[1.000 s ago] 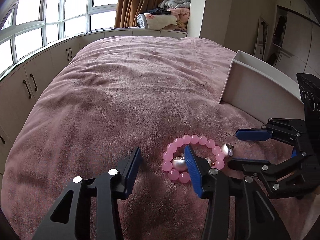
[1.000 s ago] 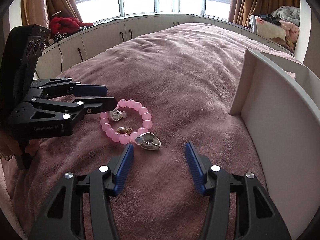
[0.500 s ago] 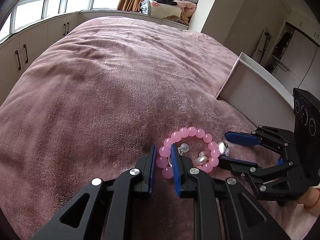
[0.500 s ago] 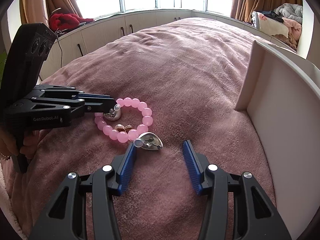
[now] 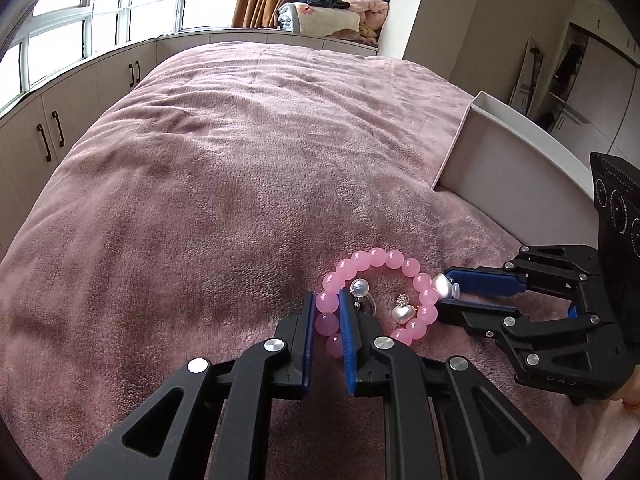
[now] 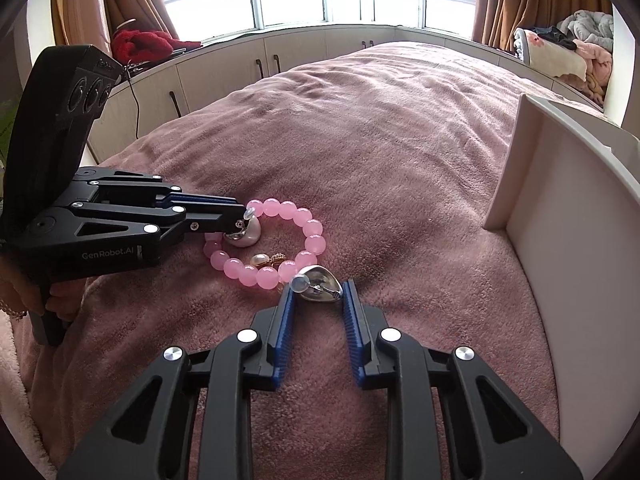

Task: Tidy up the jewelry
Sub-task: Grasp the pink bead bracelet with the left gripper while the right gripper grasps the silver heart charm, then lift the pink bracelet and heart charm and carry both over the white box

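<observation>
A pink bead bracelet lies on the mauve blanket. My left gripper is shut on its near-left beads. Inside the ring lie a silver earring with a clear stopper and a small pearl heart charm. In the right wrist view the bracelet sits ahead, with the left gripper reaching in from the left. A silver heart earring lies just outside the ring. My right gripper has its jaws closing on it, and the pads touch both its sides.
A white open box stands on the bed to the right, its wall close beside my right gripper. Low cabinets run under the windows beyond the bed. A hand holds the left gripper's handle.
My left jaws went from wide open to shut on the bracelet's beads. My right jaws narrowed around the silver heart earring. The jewelry barely shifted.
</observation>
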Demonstrator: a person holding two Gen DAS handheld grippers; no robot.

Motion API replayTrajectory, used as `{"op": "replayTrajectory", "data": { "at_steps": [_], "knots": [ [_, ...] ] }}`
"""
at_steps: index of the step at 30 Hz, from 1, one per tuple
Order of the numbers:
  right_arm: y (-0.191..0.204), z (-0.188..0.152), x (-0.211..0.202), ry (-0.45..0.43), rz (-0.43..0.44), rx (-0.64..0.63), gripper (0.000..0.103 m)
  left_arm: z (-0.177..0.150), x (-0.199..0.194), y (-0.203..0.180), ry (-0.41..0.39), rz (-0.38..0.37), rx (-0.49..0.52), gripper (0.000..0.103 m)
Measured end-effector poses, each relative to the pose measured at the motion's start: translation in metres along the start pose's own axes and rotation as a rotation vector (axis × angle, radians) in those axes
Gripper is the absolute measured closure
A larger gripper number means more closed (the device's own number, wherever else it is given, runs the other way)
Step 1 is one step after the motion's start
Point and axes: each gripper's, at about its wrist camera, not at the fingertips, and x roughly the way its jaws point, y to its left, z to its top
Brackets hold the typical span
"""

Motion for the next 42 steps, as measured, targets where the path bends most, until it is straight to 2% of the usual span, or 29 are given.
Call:
{"op": "replayTrajectory", "data": {
  "at_steps": [14,21,25,37,42],
  "knots": [
    [-0.008,0.011,-0.036,-0.096,-0.03,0.05,0.079,0.022,-0.06,-0.024,-0.148,-0.043,0.041,0.086],
    [-0.005,0.014,-0.053,-0.128,-0.032,0.052,0.079,0.021,-0.091,-0.03,-0.204,-0.042,0.044,0.086],
    [0.001,0.016,-0.065,-0.157,-0.03,0.045,0.079,0.019,-0.113,-0.033,-0.237,-0.01,0.06,0.086],
    [0.016,0.026,-0.137,-0.308,-0.034,0.036,0.079,0.031,-0.161,-0.056,-0.287,0.017,0.079,0.086],
    [0.018,0.027,-0.171,-0.38,-0.031,0.044,0.079,0.038,-0.181,-0.075,-0.297,0.041,0.126,0.086]
  ]
}}
